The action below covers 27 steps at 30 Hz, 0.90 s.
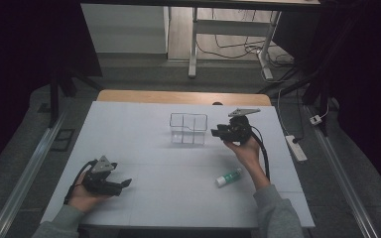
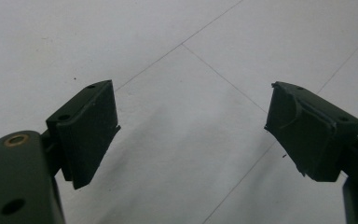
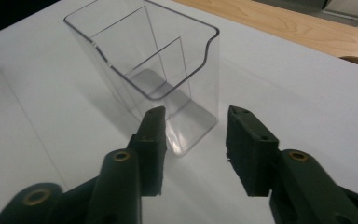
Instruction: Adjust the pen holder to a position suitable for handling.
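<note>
White sheeting covered the table (image 1: 178,198), with a strip of bare wood showing along its far edge. At the near left, the left gripper (image 1: 124,184) lay low over the sheet in the person's left hand (image 1: 85,196), pointing right; in the left gripper view its two black jaws stood wide apart with nothing between them, over bare white surface crossed by thin seam lines. Toward the centre and on the far half of the table stood the clear plastic container (image 1: 188,128), upright, open at the top, and split inside by clear partitions into compartments; no contents could be made out in it. Just right of the container, the right gripper (image 1: 213,132) was held in the person's right hand (image 1: 247,148), pointing left at the container's right side. In the right gripper view the right gripper (image 3: 196,116) had its jaws apart, close to the near corner of the clear plastic container (image 3: 144,60) but not closed on it; whether either jaw touched the wall could not be told. Nearer the person, at the near right, a small white tube with a green cap (image 1: 228,177) lay on its side, well apart from both grippers.
</note>
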Each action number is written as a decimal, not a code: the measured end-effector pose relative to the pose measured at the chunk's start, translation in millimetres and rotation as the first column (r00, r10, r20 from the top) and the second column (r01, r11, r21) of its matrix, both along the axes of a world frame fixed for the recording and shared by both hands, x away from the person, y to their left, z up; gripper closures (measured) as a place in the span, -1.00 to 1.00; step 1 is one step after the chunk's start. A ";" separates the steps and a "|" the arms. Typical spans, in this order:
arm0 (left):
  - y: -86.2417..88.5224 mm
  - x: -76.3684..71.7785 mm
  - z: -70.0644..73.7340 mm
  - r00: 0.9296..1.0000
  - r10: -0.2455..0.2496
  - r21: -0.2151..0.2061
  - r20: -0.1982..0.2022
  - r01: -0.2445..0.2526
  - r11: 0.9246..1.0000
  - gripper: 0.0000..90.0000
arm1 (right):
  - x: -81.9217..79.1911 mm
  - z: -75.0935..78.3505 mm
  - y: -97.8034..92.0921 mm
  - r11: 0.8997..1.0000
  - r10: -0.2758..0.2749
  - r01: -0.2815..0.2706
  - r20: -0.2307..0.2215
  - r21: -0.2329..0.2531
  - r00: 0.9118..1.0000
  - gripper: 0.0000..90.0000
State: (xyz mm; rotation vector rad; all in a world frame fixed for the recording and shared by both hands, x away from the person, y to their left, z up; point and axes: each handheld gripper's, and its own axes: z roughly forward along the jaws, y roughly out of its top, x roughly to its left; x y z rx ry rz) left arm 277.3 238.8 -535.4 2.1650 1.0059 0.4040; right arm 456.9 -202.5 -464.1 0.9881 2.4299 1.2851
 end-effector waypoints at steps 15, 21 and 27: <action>0.9 1.0 0.4 1.000 -0.010 -0.019 0.001 0.010 1.000 -0.62 | -20.0 2.9 -11.0 0.995 0.076 -0.076 -0.002 -0.070 0.997 -0.05; 0.3 -1.3 0.5 1.000 -0.006 -0.007 -0.001 0.006 1.000 -0.63 | -27.7 5.7 -18.4 0.989 0.122 -0.123 -0.012 -0.085 0.992 -0.11; -0.6 -1.2 0.4 1.000 -0.010 0.006 -0.001 0.010 1.000 -0.63 | -36.0 6.4 -26.9 0.980 0.172 -0.174 -0.020 -0.102 0.985 -0.15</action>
